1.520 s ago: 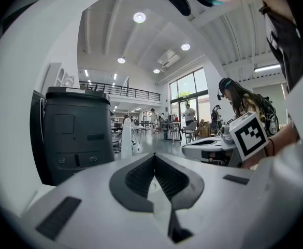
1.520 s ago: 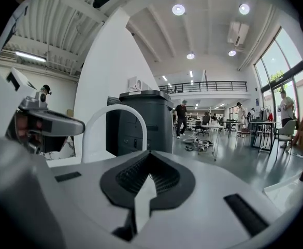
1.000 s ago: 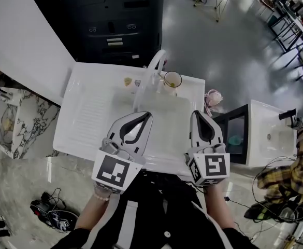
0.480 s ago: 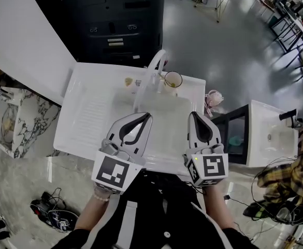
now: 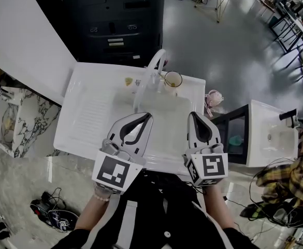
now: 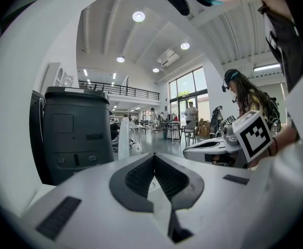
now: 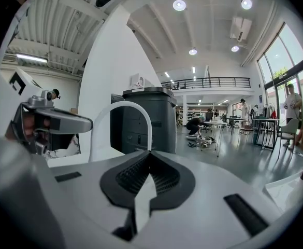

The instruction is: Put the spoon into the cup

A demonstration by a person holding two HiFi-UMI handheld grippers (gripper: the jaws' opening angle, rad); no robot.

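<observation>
White sink (image 5: 89, 113) carries the cup (image 5: 172, 79) beside its faucet (image 5: 152, 69), left gripper (image 5: 146, 115) and right gripper (image 5: 193, 113) hover pinched shut and empty, so best spread one before seeking the spoon, which I cannot pick out

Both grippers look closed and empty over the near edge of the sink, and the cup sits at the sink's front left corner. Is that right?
Not the cup's place: the head view shows the cup at the back of the sink, just right of the faucet. The left gripper and right gripper are indeed closed and empty over the near edge.
</observation>
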